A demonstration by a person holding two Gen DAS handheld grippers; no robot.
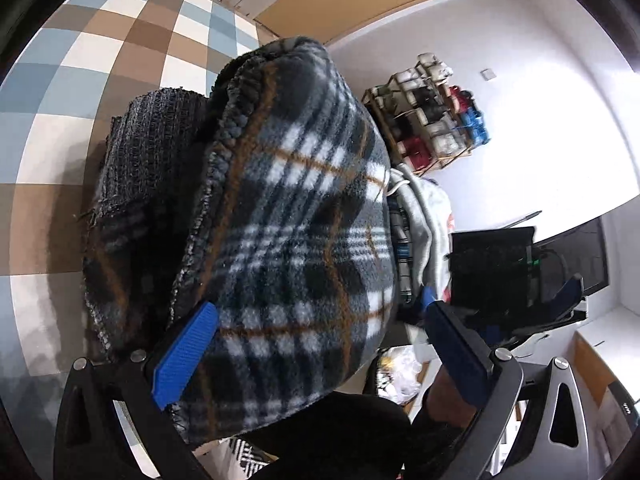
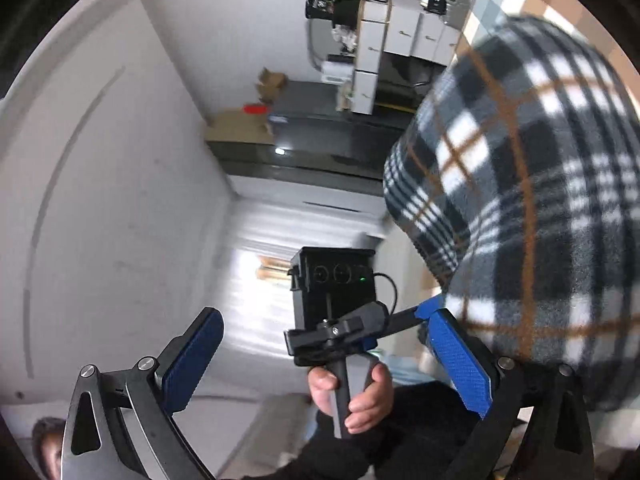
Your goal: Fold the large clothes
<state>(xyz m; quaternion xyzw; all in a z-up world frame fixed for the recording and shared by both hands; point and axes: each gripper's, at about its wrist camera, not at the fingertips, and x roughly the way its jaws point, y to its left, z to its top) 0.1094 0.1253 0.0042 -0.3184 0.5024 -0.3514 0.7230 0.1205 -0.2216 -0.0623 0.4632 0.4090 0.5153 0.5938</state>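
Here both tools gape — left tool (image 1: 320,344) astride the plaid fleece (image 1: 288,216), right tool (image 2: 324,364) empty — no writing legible.

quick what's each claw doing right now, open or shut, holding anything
Left claw: open wide, the plaid fleece garment bunched between its fingers, not clamped.
Right claw: open, nothing gripped; the plaid fleece garment drapes against its right finger.

We see the plaid blanket (image 1: 304,216) as thick, fuzzy fleece cloth with a knitted edge. Our left hand-held gripper (image 1: 316,336) has ribbed blue plastic pads (image 1: 186,354) on matt black arms with metal rivets. The checkered floor (image 1: 80,80) looks smooth.
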